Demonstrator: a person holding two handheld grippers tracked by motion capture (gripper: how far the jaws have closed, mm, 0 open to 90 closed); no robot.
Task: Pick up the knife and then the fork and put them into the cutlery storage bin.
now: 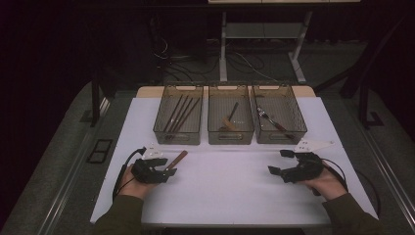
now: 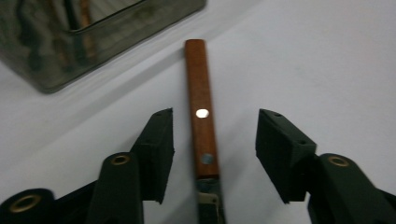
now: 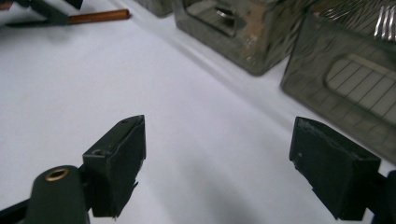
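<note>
A utensil with a reddish wooden handle (image 1: 178,158) lies on the white board (image 1: 220,196) at the left, pointing toward the bins. My left gripper (image 1: 166,169) has its jaws on either side of it. In the left gripper view the handle (image 2: 201,107), with two metal rivets, runs up between the pads with a gap on each side, so my left gripper (image 2: 215,116) is open. My right gripper (image 1: 278,161) rests low at the right of the board, its jaws (image 3: 219,123) wide apart over bare white surface. The handle (image 3: 98,16) also lies far off in the right gripper view.
Three smoky clear bins stand in a row at the board's far edge. The left bin (image 1: 177,139) holds several dark sticks, the middle bin (image 1: 230,139) a wooden-handled utensil, the right bin (image 1: 281,138) a fork. Cables trail from both grippers.
</note>
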